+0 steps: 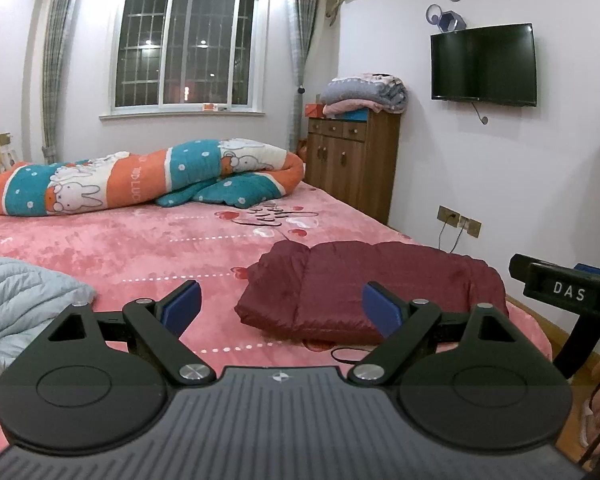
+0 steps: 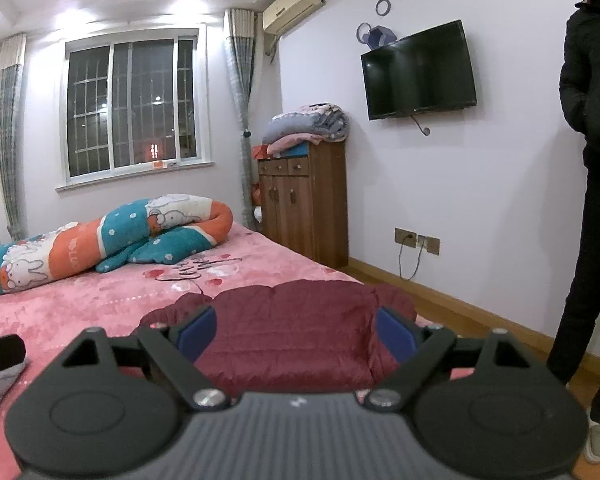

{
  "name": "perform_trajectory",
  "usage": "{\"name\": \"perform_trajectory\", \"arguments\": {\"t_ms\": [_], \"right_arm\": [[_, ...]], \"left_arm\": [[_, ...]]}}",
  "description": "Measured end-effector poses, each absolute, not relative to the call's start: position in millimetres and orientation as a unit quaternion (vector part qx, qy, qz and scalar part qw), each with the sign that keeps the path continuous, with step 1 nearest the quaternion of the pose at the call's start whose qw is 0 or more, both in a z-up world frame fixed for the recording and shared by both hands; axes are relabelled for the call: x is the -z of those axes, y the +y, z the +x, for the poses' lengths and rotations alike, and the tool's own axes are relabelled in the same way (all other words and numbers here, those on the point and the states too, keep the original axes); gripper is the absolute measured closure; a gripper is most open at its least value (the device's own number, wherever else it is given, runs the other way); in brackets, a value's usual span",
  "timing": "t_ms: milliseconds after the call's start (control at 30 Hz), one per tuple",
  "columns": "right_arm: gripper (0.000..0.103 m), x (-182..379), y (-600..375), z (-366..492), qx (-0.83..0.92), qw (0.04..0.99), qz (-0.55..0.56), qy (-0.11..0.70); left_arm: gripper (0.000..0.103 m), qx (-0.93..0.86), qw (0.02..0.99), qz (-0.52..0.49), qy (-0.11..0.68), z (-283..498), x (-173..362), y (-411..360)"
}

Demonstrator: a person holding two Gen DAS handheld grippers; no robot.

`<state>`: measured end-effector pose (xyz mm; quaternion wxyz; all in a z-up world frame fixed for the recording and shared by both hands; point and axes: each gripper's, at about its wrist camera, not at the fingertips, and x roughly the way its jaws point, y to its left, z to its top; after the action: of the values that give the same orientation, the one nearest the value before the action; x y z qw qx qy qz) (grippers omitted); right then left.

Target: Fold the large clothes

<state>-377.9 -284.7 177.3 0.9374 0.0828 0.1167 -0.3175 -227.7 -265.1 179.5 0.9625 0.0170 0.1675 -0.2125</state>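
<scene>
A dark red puffer jacket [image 1: 380, 280] lies folded into a compact block on the pink bed cover, near the bed's right edge; it also shows in the right wrist view [image 2: 296, 328]. My left gripper [image 1: 282, 306] is open and empty, held above the bed just short of the jacket's left part. My right gripper [image 2: 296, 330] is open and empty, held right above the jacket's near side. The right gripper's body [image 1: 560, 288] shows at the right edge of the left wrist view. A light blue quilted garment [image 1: 16, 304] lies at the left.
A rolled rabbit-print quilt [image 1: 140, 176] lies across the far side of the bed [image 1: 140, 248]. A wooden cabinet [image 1: 352, 160] with folded blankets stands by the wall. A person in black [image 2: 592, 200] stands on the floor at the right, near the bed's corner.
</scene>
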Motion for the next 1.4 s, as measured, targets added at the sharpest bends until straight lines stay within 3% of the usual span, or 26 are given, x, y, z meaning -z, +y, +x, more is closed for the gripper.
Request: {"name": "perform_trajectory", "arguments": {"t_ms": [1400], "right_arm": [[0.014, -171.4, -284.6, -371.5, 0.308, 0.94, 0.081, 0.127]], "left_arm": [[0.0, 0.207, 0.959, 0.021, 0.19, -223.1, -177.3, -269.4]]}}
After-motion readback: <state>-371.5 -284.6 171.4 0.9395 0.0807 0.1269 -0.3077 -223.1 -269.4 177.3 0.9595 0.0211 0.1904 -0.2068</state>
